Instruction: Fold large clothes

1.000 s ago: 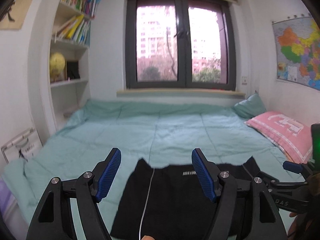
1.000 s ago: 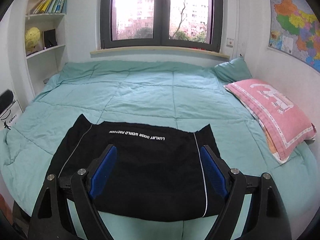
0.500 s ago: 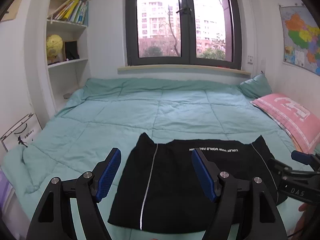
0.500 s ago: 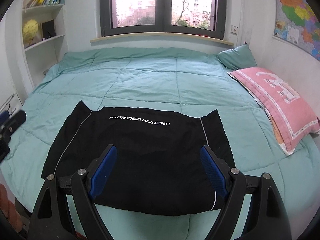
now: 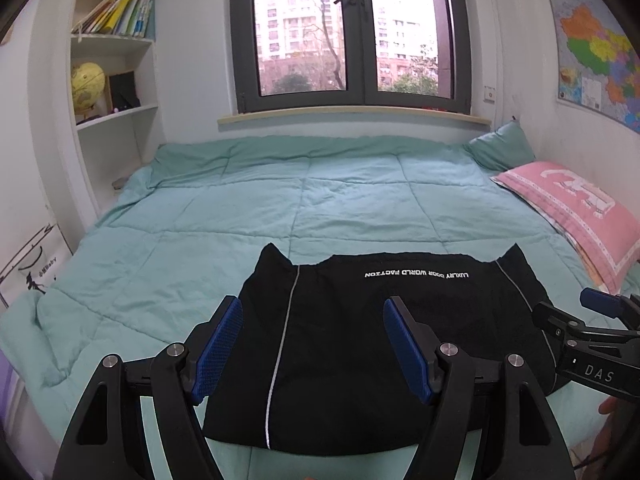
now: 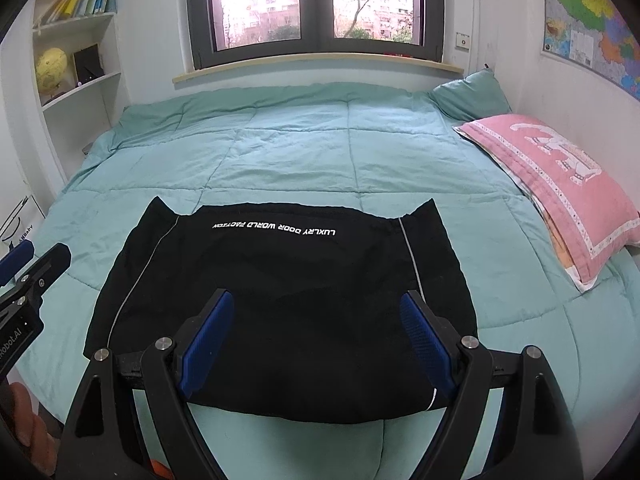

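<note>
A black garment (image 5: 360,340) with white side stripes and white lettering lies folded flat on the near part of the teal bed; it also shows in the right wrist view (image 6: 288,304). My left gripper (image 5: 312,340) is open and empty, held above the garment's left half. My right gripper (image 6: 316,336) is open and empty, above the garment's near edge. The right gripper's tip (image 5: 592,320) shows at the right of the left wrist view. The left gripper's tip (image 6: 28,268) shows at the left of the right wrist view.
The teal quilt (image 5: 320,200) covers the bed up to the window wall. A pink pillow (image 5: 572,208) and a teal pillow (image 5: 500,152) lie at the right. A white bookshelf (image 5: 112,80) with a yellow globe stands at the left. A paper bag (image 5: 28,264) leans by the bed's left side.
Both grippers have tilted down and risen, so the whole garment now lies in view. The garment has not moved. Both grippers stay open.
</note>
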A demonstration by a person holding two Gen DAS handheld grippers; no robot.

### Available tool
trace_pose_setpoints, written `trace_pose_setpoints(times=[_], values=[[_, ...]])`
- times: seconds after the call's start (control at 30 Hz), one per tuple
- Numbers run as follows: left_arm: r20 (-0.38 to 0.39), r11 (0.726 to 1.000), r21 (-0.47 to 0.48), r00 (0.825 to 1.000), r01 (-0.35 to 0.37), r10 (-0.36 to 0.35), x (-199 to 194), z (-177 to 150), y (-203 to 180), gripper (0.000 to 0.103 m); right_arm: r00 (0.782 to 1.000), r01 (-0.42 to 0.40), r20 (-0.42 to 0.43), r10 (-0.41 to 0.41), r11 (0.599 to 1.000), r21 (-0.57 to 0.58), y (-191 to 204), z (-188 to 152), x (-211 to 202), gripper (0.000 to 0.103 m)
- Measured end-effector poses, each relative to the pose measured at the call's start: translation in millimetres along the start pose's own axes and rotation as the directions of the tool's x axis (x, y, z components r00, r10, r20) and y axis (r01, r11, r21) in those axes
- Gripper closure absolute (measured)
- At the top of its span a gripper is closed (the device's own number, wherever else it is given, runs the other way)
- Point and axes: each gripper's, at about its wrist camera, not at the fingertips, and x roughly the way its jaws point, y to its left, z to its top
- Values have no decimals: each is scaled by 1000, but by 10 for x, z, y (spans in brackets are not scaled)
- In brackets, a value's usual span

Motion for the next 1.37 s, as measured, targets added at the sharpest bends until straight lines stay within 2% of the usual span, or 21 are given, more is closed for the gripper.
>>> trace_pose_setpoints(times=[1.1, 1.2, 1.3, 1.37], values=[[-47, 999, 49, 999, 12, -10, 88, -93, -216, 29, 999, -20, -39, 22, 999, 26, -30, -116, 115, 17], [-37, 999, 52, 999, 7, -5, 85, -98, -223, 29, 999, -22, -42, 24, 999, 29, -25, -119, 128, 17], [20, 998, 60, 1000, -21, 20, 21, -110, -230, 29, 999, -21, -46, 22, 999, 28, -18, -124, 144, 17], [17, 998, 62, 999, -28, 27, 14, -111, -234, 29, 999, -19, -48, 21, 999, 28, -10, -135, 152, 17]])
